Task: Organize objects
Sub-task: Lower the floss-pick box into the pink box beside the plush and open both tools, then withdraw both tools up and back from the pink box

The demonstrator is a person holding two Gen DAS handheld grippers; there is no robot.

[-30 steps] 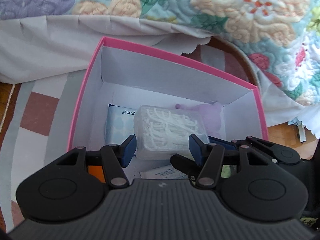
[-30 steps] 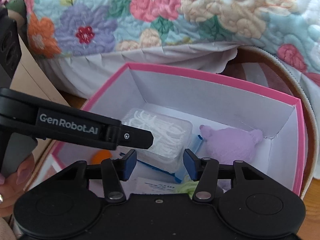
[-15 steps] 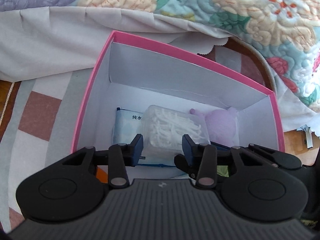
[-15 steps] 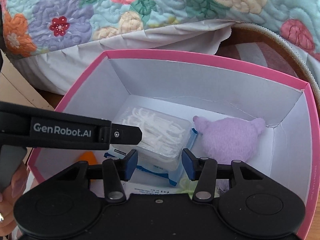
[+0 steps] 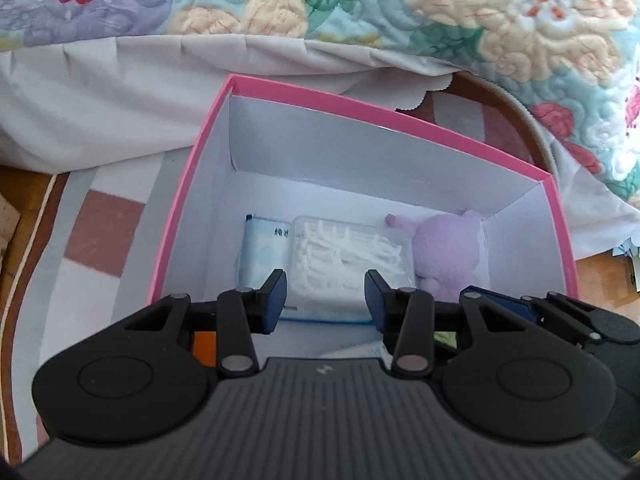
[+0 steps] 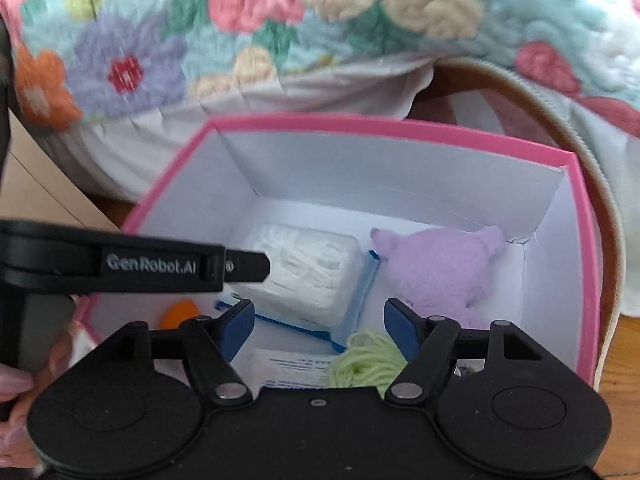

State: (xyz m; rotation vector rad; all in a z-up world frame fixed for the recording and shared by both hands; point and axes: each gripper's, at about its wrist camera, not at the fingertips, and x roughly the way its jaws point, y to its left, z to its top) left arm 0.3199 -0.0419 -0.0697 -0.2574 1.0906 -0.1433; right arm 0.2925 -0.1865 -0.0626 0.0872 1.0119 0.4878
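A pink box (image 5: 360, 104) with white walls sits on the rug, open at the top. Inside, a clear case of white floss picks (image 5: 344, 256) lies on a blue-and-white wipes pack (image 5: 260, 256), beside a purple plush (image 5: 444, 248). My left gripper (image 5: 326, 296) hovers over the box's near side, its jaws a little apart and empty. My right gripper (image 6: 320, 328) hangs above the box (image 6: 360, 124) too, jaws opening, nothing between them. Below it lie green yarn (image 6: 368, 360), a white packet (image 6: 296, 364) and an orange item (image 6: 180, 314). The left gripper (image 6: 248, 266) reaches in from the left.
A floral quilt (image 5: 400, 0) and a white sheet (image 5: 100, 100) hang right behind the box. The striped rug (image 5: 104, 232) runs off to the left, with wooden floor beyond it. A cardboard panel (image 6: 40, 184) stands at the left. A person's hand (image 6: 16, 392) grips the left gripper's handle.
My left gripper narrowed its jaws and drew back from the floss case, which stays on the wipes pack. My right gripper's jaws spread much wider.
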